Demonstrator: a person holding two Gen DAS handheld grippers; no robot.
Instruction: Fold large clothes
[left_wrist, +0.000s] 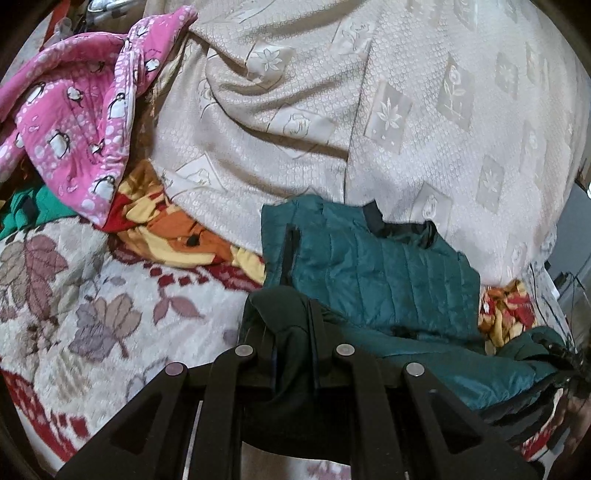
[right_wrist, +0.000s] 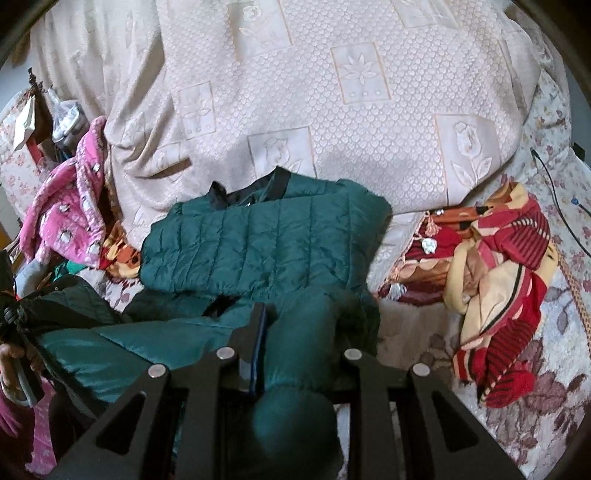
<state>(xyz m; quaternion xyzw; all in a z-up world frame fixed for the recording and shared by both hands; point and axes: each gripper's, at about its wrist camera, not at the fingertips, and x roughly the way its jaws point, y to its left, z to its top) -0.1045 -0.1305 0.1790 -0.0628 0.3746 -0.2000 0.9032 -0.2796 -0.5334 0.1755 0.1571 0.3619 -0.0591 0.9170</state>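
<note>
A teal quilted jacket with a black collar lies on the bed, its lower part doubled back toward me. My left gripper is shut on a dark bunched corner of the jacket's lower edge. In the right wrist view the same teal jacket spreads ahead, and my right gripper is shut on a thick puffy fold of it that bulges between the fingers. The other gripper and a hand show at that view's left edge.
A cream embossed bedspread covers the far side. A pink penguin-print garment is piled at the left. A red, orange and yellow cloth lies at the right. A flowered blanket is beneath. A black cable runs at far right.
</note>
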